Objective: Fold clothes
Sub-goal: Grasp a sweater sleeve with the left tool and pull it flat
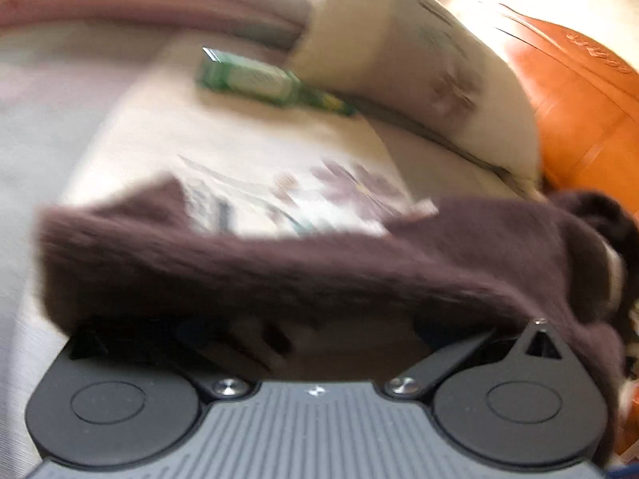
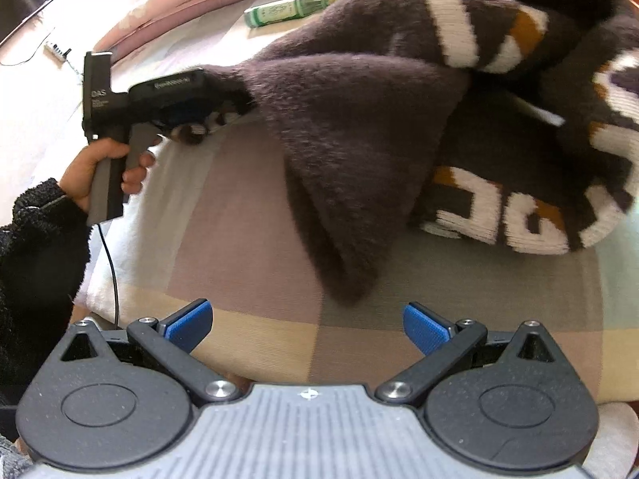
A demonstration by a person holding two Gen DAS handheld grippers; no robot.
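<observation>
The left gripper point(image 2: 229, 101) is clenched on one edge of the dark brown sweater point(image 2: 359, 127) and holds that edge raised above the bed. In the left wrist view, the fabric drapes across the gripper's front and hides its fingers; that view is motion-blurred. A hand point(image 2: 102, 171) in a dark fuzzy sleeve point(image 2: 40, 239) grips the handle of the left gripper. The right gripper point(image 2: 307, 325) is released: its blue pads point(image 2: 187, 325) stand wide apart, with nothing between them, near the hanging point of the fabric. The sweater, patterned in white and orange, lies partly bunched on a checked bedcover point(image 2: 259, 339). A green package point(image 1: 255, 78) rests beside a floral pillow point(image 1: 419, 64).
</observation>
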